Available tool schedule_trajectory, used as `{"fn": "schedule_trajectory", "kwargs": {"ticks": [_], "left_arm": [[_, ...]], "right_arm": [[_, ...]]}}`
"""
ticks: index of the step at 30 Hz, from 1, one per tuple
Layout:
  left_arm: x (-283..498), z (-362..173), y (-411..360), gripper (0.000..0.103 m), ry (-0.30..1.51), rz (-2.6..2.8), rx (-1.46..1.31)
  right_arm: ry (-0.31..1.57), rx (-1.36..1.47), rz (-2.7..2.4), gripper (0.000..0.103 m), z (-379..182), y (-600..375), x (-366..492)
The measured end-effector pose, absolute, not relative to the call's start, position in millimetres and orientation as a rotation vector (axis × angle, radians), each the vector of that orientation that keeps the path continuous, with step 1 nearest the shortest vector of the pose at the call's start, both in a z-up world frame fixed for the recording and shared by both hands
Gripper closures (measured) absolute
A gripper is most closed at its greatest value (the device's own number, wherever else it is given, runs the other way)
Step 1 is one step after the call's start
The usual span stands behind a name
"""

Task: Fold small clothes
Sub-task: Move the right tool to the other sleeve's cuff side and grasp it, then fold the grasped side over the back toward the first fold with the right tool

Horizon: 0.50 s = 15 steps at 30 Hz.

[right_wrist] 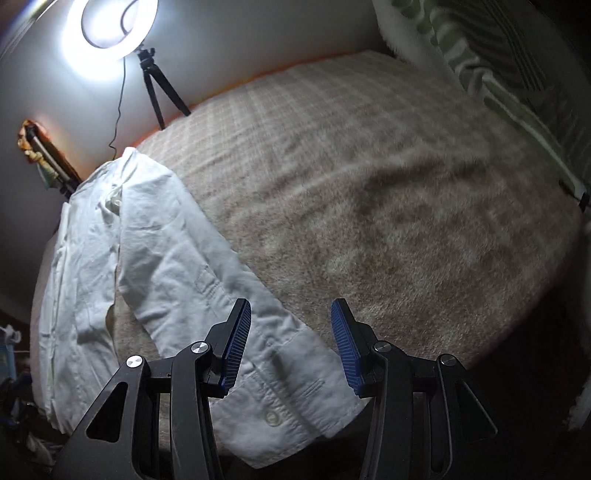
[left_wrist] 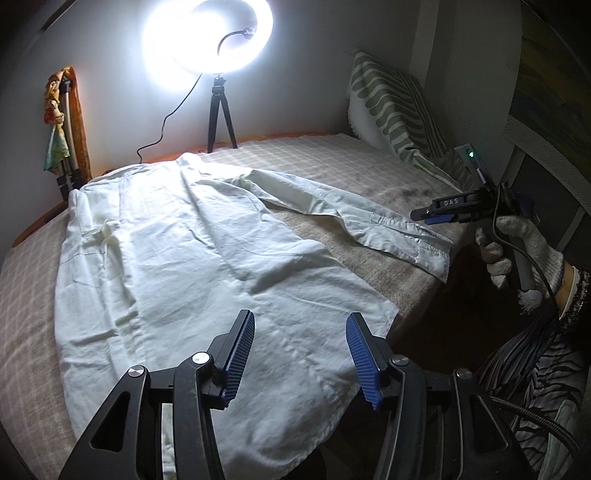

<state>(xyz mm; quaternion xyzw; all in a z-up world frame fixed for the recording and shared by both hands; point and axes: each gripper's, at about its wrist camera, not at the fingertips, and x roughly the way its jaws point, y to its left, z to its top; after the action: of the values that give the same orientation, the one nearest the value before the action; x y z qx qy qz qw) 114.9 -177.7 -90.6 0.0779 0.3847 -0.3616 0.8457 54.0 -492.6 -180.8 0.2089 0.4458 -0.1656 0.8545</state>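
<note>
A white long-sleeved shirt (left_wrist: pixel 192 251) lies spread flat on the checked beige bed cover (left_wrist: pixel 332 158), collar toward the far wall. My left gripper (left_wrist: pixel 301 317) hovers open over the shirt's near hem, with nothing between its blue pads. One sleeve (left_wrist: pixel 332 206) stretches right to the bed's edge and ends in a buttoned cuff (left_wrist: pixel 424 251). In the right wrist view my right gripper (right_wrist: pixel 291 306) stands open just above that cuff (right_wrist: pixel 280 387), and its pads press on nothing. A gloved hand (left_wrist: pixel 517 251) holds the right gripper (left_wrist: pixel 424 216) beside the cuff.
A bright ring light (left_wrist: pixel 207 33) on a small black tripod (left_wrist: pixel 219 114) stands at the bed's far edge. A green striped pillow (left_wrist: pixel 391 103) leans in the far right corner. Folded stands draped with cloth (left_wrist: pixel 62 122) lean far left. Past the bed's right edge (left_wrist: pixel 424 317) lies dark floor.
</note>
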Motion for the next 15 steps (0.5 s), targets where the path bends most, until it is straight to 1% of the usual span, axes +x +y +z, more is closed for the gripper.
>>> {"fn": "schedule_trajectory", "kwargs": {"ticks": [7,9,10,11,13,14,15], "left_arm": [[126,-99,-173,0.049,0.851,-0.736,0.137],[128,-100,-169,0.049,0.856,-0.723,0.126],[128,-100,-166,0.049,0.858,-0.716,0.122],[128,-100,-164,0.049,0.858,-0.71,0.118],[130,-100,-161,0.049,0.859,-0.701,0.111],[130,-100,-158,0.049,0.857,-0.695,0.107],[130,-100,-158,0.049,0.856,-0.693,0.105]], "right_arm": [[0.981,0.379,-0.346,0.059,-192,-487,65],[0.984,0.359,-0.339,0.067,-192,-481,69],[0.986,0.354,-0.33,0.079,-193,-480,70],[0.991,0.347,-0.321,0.086,-193,-478,72],[0.991,0.317,-0.319,0.092,-194,-473,75],[0.991,0.305,-0.318,0.097,-194,-470,75],[0.984,0.307,-0.31,0.098,-193,-467,75]]}}
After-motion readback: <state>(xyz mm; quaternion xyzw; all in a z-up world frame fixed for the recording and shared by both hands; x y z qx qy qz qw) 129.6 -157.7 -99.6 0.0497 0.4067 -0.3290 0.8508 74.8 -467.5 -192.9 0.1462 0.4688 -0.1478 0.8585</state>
